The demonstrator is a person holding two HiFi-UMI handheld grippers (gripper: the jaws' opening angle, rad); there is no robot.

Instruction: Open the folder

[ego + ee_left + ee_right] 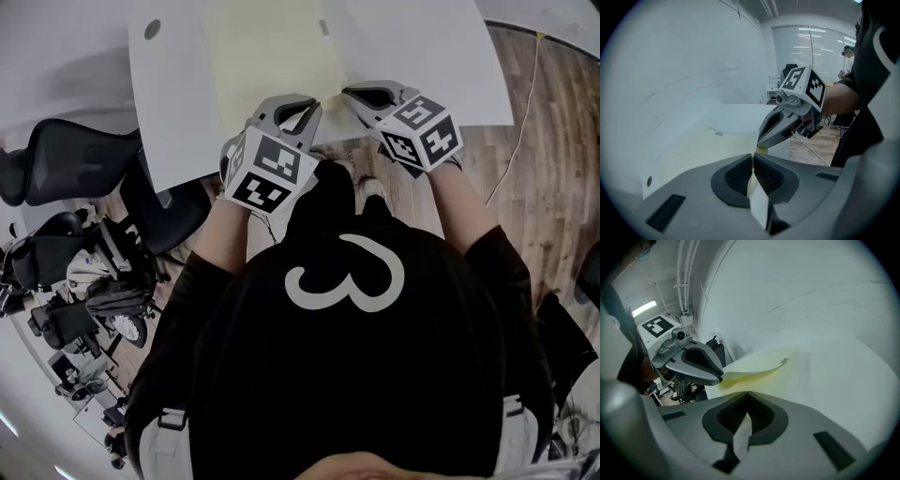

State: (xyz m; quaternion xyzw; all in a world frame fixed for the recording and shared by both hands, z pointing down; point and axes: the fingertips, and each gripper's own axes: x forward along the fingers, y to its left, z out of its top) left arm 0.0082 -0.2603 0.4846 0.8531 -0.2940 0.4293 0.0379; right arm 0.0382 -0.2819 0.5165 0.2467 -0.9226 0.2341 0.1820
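My left gripper (302,105) is clamped on the raised cover of the yellow folder (272,56) at the near edge of the table (431,66). My right gripper (352,95) pinches its edge just beside.

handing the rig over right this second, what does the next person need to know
The left gripper is shut on the near edge of the folder, on its cover, which is lifted a little and bowed.
The right gripper is shut on a thin pale sheet at the same near edge, beside the left one; I cannot tell which layer.
The folder lies on the white table, its far part flat.
Done: edge gripped, cover just parted.
Left to do: swing the cover up and over, probably with the left, while the right holds the rest down.
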